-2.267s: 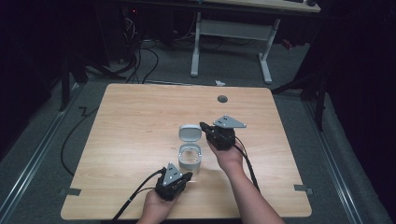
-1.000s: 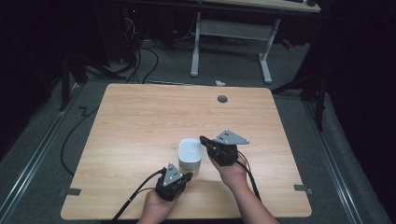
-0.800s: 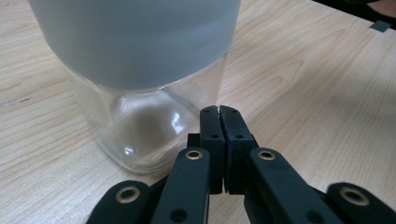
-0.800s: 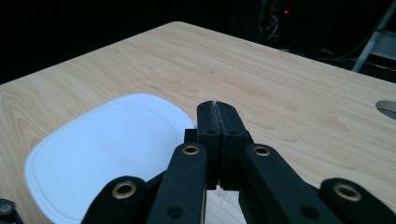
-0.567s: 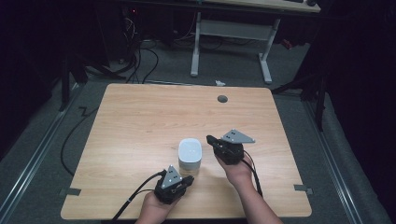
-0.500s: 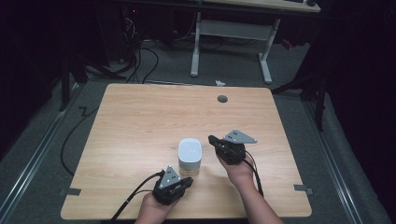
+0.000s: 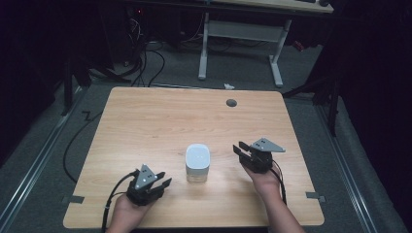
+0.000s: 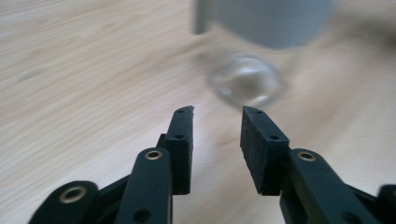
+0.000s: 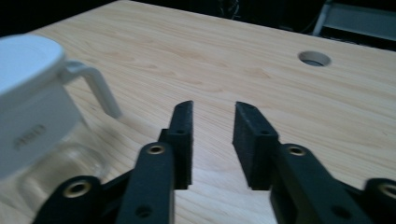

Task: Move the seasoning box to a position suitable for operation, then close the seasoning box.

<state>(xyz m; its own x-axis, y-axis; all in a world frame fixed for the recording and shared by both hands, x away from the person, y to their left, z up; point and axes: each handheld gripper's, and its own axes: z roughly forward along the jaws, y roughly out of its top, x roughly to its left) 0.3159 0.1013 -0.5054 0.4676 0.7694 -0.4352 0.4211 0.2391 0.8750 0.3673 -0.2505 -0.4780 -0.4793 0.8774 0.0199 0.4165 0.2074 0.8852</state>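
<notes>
High view: I stand at the near edge of a pale wooden bench (image 7: 145, 121). A small clear jar with a white lid (image 7: 197, 163) sits upright near the middle of the bench, toward the near side. My left tongs (image 7: 158, 182) rest to its left, close to the near edge; my right tongs (image 7: 242, 151) sit to its right, apart from it. A round cable hole (image 7: 231, 103) lies at the far side.

Left gripper view: my left tongs (image 8: 217, 116) are released, with a gap between the jaws, nothing in them. The jar (image 8: 254, 56), blurred, stands just beyond.

Right gripper view: my right tongs (image 9: 212, 112) are released and empty. The jar (image 9: 39, 107) stands at left, its white lid tab hanging beside the glass. The cable hole (image 9: 314, 59) lies far right.
</notes>
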